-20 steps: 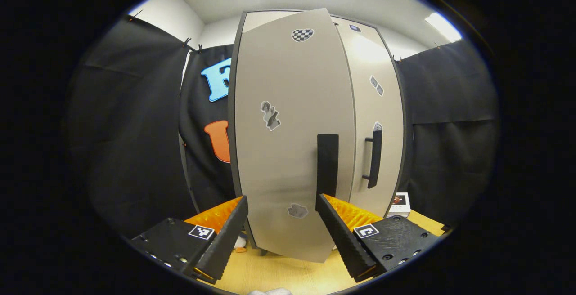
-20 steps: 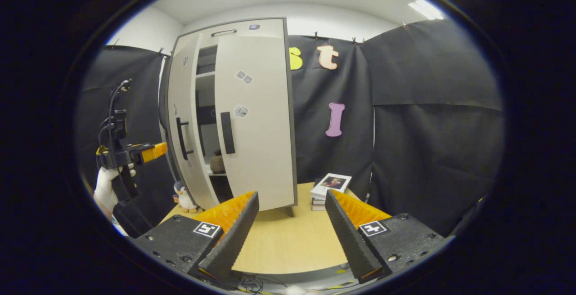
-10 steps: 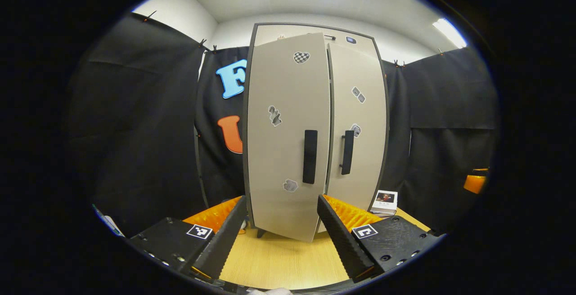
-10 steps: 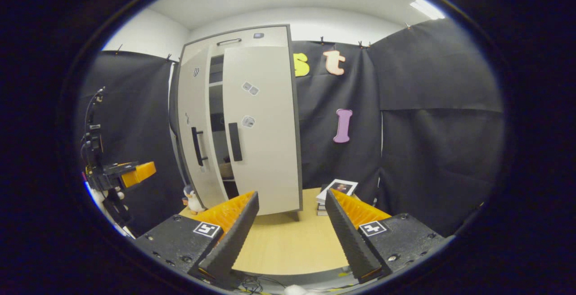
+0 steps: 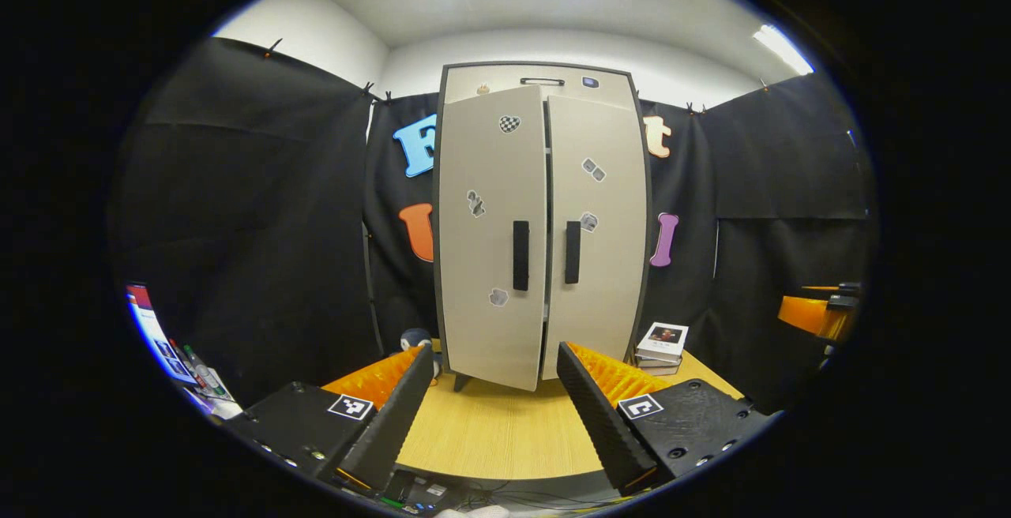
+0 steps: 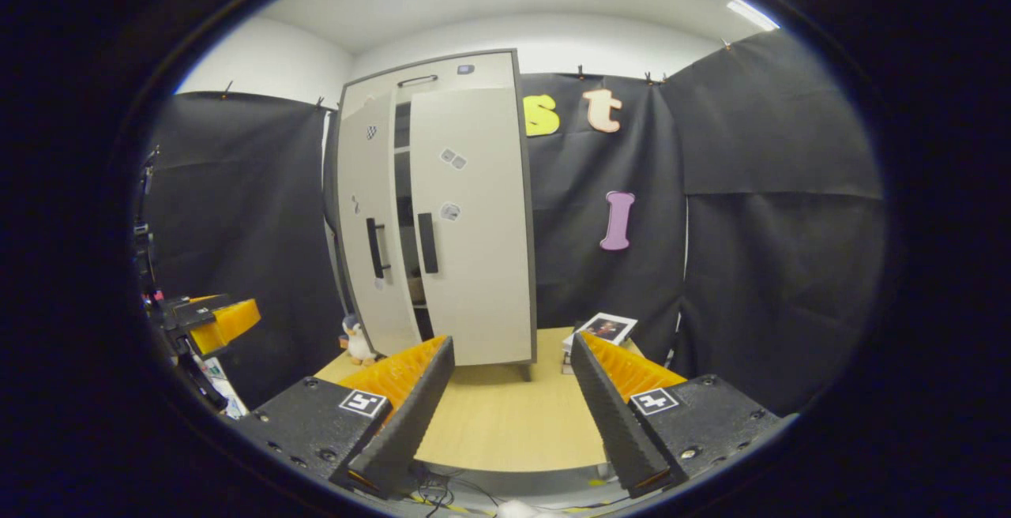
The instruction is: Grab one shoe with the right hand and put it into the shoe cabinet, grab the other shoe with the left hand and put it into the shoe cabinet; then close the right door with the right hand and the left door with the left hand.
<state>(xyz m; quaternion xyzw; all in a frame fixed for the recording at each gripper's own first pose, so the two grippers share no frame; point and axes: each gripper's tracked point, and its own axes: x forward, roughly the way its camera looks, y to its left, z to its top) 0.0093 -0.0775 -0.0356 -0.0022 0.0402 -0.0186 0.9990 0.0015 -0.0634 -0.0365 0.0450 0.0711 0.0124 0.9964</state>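
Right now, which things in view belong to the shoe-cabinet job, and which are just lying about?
Job: cabinet; left door, slightly ajar; right door; left gripper, jaws open; right gripper, jaws open.

Lying about: books; penguin toy; table.

Cabinet on table, right door shut, left door slightly ajar.

The cabinet (image 5: pixel 542 226) stood upright on short legs at the back of the table, a tall beige unit with a dark frame. The right door (image 5: pixel 594 234) lay flush with the frame. The left door (image 5: pixel 490 234) stood a little open, with a narrow dark gap (image 6: pixel 404 210) between the two doors in the right gripper view. Each door carried a black vertical handle near the centre seam and small stickers. The shoes could not be made out.
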